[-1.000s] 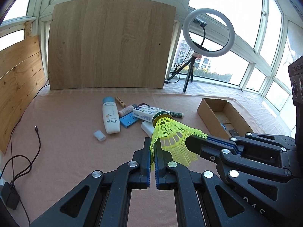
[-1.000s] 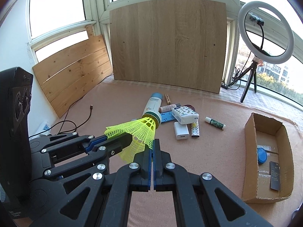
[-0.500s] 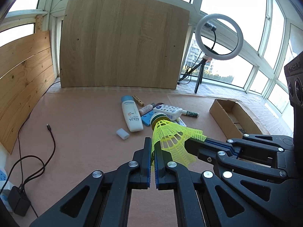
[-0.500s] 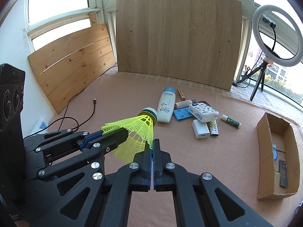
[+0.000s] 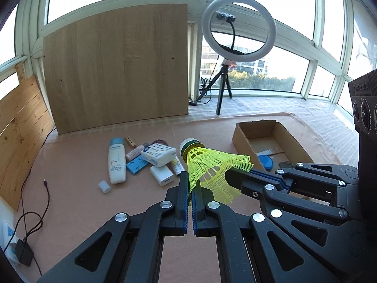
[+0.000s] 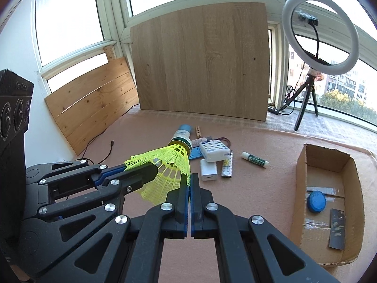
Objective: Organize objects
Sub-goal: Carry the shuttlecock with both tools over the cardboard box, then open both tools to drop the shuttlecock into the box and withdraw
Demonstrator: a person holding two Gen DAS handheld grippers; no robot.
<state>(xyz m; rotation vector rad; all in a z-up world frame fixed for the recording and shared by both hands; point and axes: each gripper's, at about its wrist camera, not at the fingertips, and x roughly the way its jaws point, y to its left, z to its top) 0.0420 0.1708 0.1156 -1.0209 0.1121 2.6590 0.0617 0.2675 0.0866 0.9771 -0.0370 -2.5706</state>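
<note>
Pinching yellow shuttlecock (image 5: 212,172) skirt: left gripper (image 5: 190,184) and right gripper (image 6: 189,184) both closed on mesh. Light, springy, crushable; cork end likely firmer hold.

Left tongs (image 5: 190,188) closed, right tongs (image 6: 189,186) closed

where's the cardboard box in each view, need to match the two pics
Left wrist: cardboard box sits right of centre, beyond the yellow shuttlecock.
Right wrist: cardboard box lies at the far right edge, lower half.
Shared landmark: the ring light on its tripod, behind the box.
</note>
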